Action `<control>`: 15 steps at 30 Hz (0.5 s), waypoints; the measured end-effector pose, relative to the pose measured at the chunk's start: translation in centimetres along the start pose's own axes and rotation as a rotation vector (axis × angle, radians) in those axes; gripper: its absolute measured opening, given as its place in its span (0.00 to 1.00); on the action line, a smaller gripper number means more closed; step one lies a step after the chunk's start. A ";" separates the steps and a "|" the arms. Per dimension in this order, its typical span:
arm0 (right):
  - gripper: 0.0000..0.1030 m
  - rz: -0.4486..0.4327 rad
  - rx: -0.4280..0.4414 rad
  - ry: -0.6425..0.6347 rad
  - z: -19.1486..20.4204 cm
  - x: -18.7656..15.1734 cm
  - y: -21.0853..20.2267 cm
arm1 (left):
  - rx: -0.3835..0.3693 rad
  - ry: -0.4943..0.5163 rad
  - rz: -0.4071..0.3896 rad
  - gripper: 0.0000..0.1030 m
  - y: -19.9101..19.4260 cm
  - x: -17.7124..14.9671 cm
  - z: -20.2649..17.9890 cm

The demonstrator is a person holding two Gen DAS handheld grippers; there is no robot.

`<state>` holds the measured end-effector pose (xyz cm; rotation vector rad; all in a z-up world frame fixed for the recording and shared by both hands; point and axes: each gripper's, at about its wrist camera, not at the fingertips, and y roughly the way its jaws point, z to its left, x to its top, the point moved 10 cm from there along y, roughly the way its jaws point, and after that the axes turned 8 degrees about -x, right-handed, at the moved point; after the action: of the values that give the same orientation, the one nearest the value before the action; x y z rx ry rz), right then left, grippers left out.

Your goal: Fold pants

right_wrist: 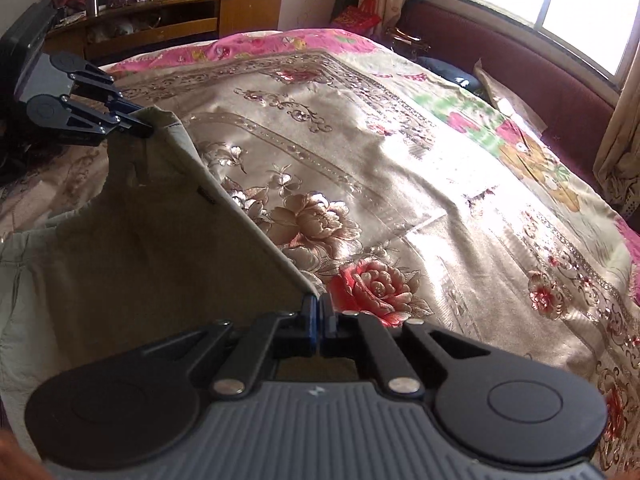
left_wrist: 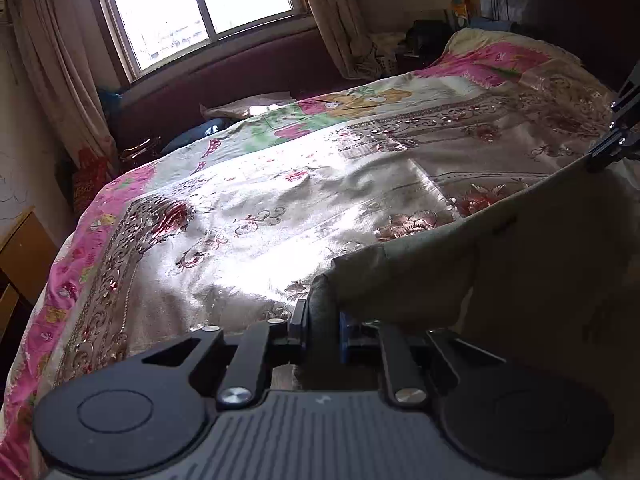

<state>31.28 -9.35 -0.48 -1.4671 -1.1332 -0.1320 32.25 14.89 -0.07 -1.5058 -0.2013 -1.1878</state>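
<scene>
Olive-khaki pants [left_wrist: 500,272] hang stretched between both grippers, their top edge lifted above the bed. In the left wrist view my left gripper [left_wrist: 322,316] is shut on a thick bunched fold of the fabric. My right gripper [left_wrist: 592,160] pinches the far end of the same edge at the right side. In the right wrist view the right gripper [right_wrist: 320,312] is shut tight on a thin corner of the pants [right_wrist: 140,240]. The left gripper [right_wrist: 146,130] holds the other corner at upper left. The lower part of the pants drapes down out of sight.
A shiny floral bedspread [left_wrist: 240,220] covers the bed under the pants. Beyond the bed are a maroon padded bench [left_wrist: 240,72], a bright window [left_wrist: 192,4] and curtains [left_wrist: 60,80]. A wooden cabinet [right_wrist: 180,12] stands past the bed's far end.
</scene>
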 end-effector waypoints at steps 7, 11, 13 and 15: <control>0.01 -0.034 0.070 0.040 6.7 -3.7 -9.0 | 0.018 -0.033 -0.046 0.29 -8.9 -3.9 -3.9; 0.01 0.019 0.151 0.087 11.5 -7.2 -9.6 | 0.024 -0.076 -0.004 0.29 -10.2 -8.2 -4.9; 0.01 0.072 0.190 0.104 14.0 -9.6 -9.0 | 0.039 -0.073 0.028 0.29 -10.0 -10.5 -5.2; 0.01 0.123 0.215 0.096 16.9 -11.9 -8.1 | 0.037 -0.092 0.062 0.29 -9.8 -13.3 -5.9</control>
<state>10.91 -3.71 -7.28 -1.3207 -0.9464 0.0052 15.95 19.55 -4.58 -1.5248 -0.2362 -1.0612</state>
